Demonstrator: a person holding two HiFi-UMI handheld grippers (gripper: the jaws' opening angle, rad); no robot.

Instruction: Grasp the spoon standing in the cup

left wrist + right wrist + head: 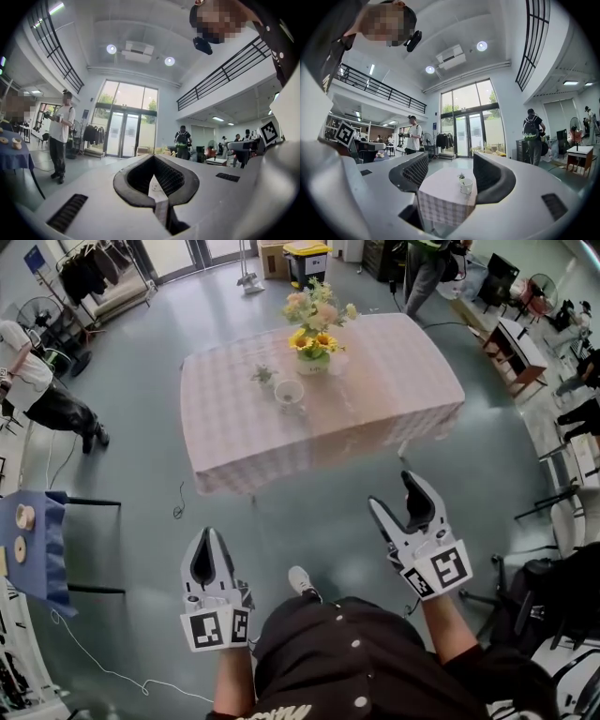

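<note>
Floor (309,521) separates the pink checked-cloth counter (394,381), where the small white cup (289,391) with its barely visible spoon stands well ahead, from the spread, nearer right hand-held gripper (392,489) and the pressed-together left hand-held gripper (208,534).

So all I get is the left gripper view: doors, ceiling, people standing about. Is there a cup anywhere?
Observer: Yes. The head view shows a white cup standing on a table with a checked cloth, some way ahead.
Operator: Anything else on that table?
Observer: A vase of flowers stands behind the cup, with a small plant just to the cup's left.
Operator: And what is the other gripper doing?
Observer: The right gripper has its jaws apart with nothing held. Its own view frames the cup far off between them.
</note>
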